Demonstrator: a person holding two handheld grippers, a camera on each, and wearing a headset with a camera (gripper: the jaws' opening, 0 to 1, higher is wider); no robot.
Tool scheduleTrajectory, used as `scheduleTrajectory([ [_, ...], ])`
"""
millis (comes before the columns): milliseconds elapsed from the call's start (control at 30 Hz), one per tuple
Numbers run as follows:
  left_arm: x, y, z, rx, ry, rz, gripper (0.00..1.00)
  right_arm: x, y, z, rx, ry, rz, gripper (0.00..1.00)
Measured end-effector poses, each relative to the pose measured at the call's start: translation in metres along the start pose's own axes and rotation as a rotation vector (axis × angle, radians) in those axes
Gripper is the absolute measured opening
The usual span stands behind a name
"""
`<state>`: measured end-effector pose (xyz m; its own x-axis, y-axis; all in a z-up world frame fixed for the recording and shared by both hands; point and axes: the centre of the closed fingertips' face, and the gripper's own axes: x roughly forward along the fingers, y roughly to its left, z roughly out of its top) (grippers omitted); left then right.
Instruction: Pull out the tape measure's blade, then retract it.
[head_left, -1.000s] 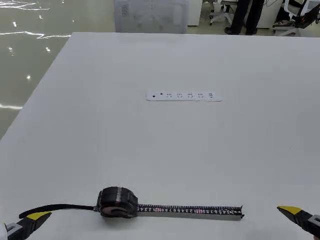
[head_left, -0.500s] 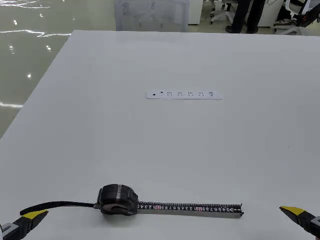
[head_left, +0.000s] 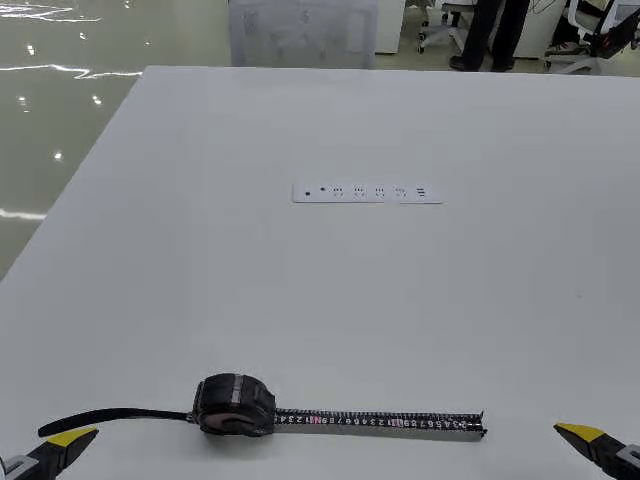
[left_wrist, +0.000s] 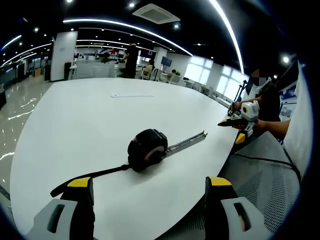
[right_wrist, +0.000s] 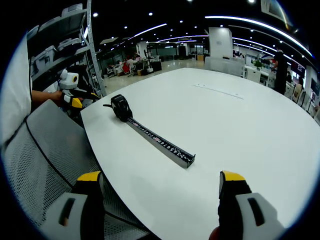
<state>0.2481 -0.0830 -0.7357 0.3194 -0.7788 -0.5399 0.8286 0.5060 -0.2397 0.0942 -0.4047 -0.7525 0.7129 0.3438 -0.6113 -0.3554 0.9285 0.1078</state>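
My left gripper (left_wrist: 148, 182) and right gripper (right_wrist: 160, 176) gape wide, empty, with the tape measure (left_wrist: 146, 148) ahead, its blade (right_wrist: 160, 141) extended.

Tape measure (head_left: 235, 404) at the table's (head_left: 350, 290) front edge.
Its blade (head_left: 380, 421) lies flat on the table to the right, its strap (head_left: 110, 415) to the left. A power strip (head_left: 367, 193) lies well behind, mid-table. The left gripper (left_wrist: 148, 182) sits just beyond the strap's end, and the right gripper (right_wrist: 160, 176) beyond the blade's tip.

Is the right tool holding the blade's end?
No, the blade lies free on the table, apart from the open right tool.
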Motion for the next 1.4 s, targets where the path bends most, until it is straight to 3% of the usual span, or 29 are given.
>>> scheduleTrajectory([
  [1400,0.0017,-0.0038,0.0019,-0.019,-0.004,-0.011,0.89,0.0013,0.0032,0.0008,0.003,0.0,0.013,0.98],
])
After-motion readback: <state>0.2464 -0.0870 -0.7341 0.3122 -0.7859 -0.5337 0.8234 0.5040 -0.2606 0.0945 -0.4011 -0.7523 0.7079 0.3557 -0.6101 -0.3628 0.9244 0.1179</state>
